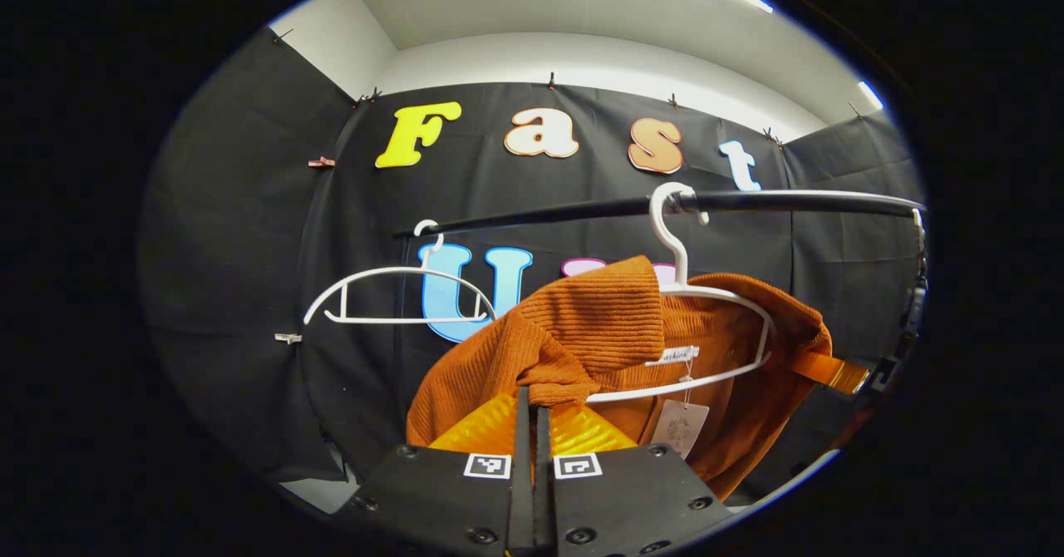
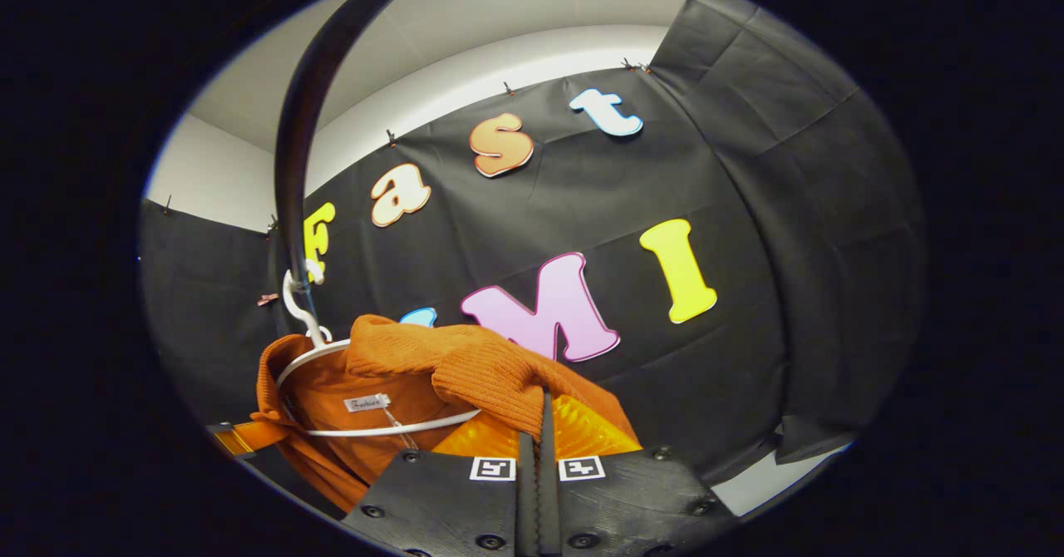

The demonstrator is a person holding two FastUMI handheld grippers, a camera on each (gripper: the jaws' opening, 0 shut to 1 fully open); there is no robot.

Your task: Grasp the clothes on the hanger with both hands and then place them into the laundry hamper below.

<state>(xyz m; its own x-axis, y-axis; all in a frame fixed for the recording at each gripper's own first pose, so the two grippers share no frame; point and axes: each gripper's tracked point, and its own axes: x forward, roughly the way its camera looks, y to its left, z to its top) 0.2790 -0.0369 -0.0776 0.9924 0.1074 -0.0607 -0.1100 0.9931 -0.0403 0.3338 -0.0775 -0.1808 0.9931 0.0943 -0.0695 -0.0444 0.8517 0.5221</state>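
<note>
Just ahead of the closed fingers of the left gripper [image 1: 532, 424], the orange sweater [image 1: 598, 332] hangs on a white hanger [image 1: 715, 299] from the black rail [image 1: 748, 202]; both fingers pinch a fold of its knit. The right gripper [image 2: 539, 424] pinches another fold of the same sweater in the same way. The hanger could come off the rail together with the cloth if both pull straight down, because the collar is around it. Both grippers point slightly upward, toward the rail. An empty hanger [image 1: 399, 295] hangs beyond the left fingers.

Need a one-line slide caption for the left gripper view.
Left gripper pinches the rust-orange sweater on its white hanger.
</note>
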